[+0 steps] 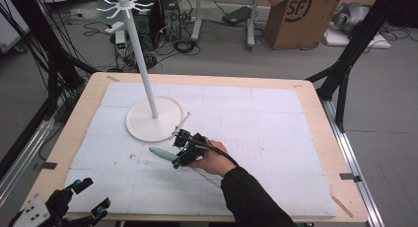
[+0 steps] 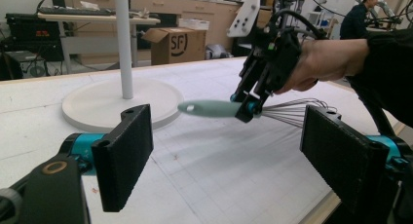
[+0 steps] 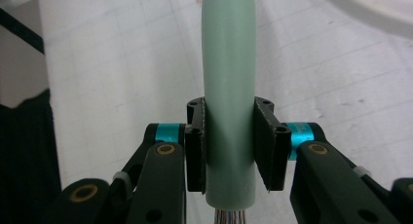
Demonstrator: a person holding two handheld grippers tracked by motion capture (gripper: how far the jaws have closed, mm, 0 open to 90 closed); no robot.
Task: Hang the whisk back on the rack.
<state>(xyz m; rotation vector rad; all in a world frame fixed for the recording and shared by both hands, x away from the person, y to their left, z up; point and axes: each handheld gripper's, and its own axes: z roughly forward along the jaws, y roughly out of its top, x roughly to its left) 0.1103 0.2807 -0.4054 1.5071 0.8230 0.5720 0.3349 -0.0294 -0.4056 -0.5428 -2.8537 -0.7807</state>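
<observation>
A cluttered workshop with cables on a grey floor and a cardboard box (image 1: 296,15) lies behind a wooden desk (image 1: 315,96) covered by a white gridded mat (image 1: 256,128). On the far left part of the mat stands a white stand (image 1: 148,96), a tall pole rising from a round base with short hooks fanning out at its top. Just in front of that base, near the middle of the desk, a person's right hand in a black sleeve holds the right claw (image 1: 178,158). Its two black pads are pressed tight against both sides of the pale green handle of a whisk (image 1: 160,153); in the right gripper view the handle (image 3: 229,87) runs straight up between the pads. From the left gripper view the whisk (image 2: 209,108) hangs level just above the mat, its handle pointing towards the stand's base and its thin wire loops trailing back under the hand. The left claw (image 1: 91,195) sits at the near left corner of the desk, well apart from the whisk, with its jaws spread wide and nothing between them; its pads (image 2: 124,156) frame the scene in its own view.
</observation>
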